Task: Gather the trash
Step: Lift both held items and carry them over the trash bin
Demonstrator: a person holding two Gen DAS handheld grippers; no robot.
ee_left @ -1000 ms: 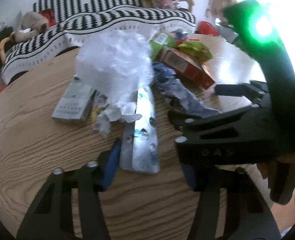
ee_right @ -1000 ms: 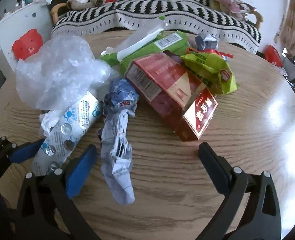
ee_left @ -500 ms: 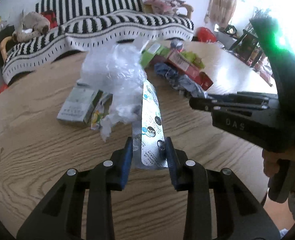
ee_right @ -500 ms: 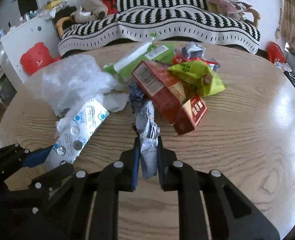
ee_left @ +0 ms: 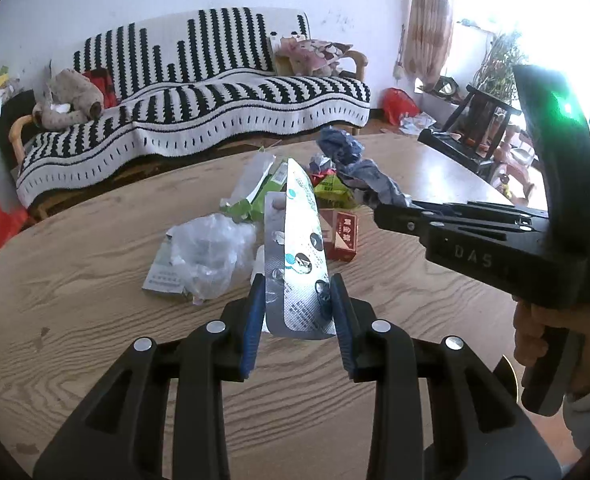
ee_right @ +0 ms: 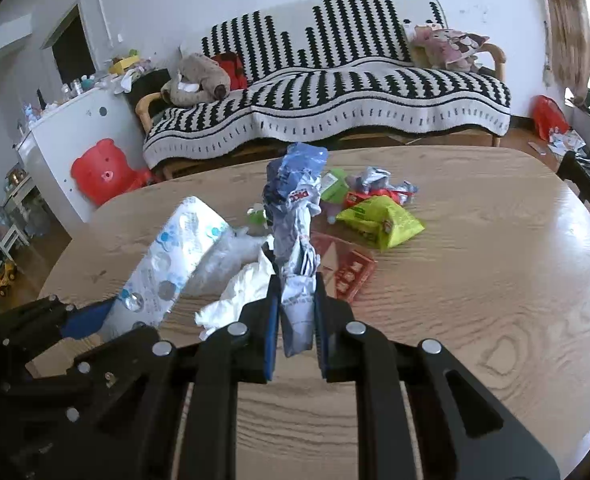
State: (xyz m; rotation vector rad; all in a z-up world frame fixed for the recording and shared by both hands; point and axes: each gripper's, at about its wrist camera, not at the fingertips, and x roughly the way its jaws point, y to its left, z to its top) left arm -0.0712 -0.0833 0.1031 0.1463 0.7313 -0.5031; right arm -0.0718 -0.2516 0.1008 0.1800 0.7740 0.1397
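Behind the held blister pack (ee_left: 299,256), the red box (ee_left: 343,236) is half hidden.

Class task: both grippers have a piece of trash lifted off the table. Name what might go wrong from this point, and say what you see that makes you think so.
1. The left gripper pinches the blister pack only at its near end; the long free part could swing or slip out.
2. The right gripper holds the crumpled wrapper low down, with its bulk standing free above, so it may flop or pull loose.
3. The two grippers sit close together, so the held pieces could knock each other.
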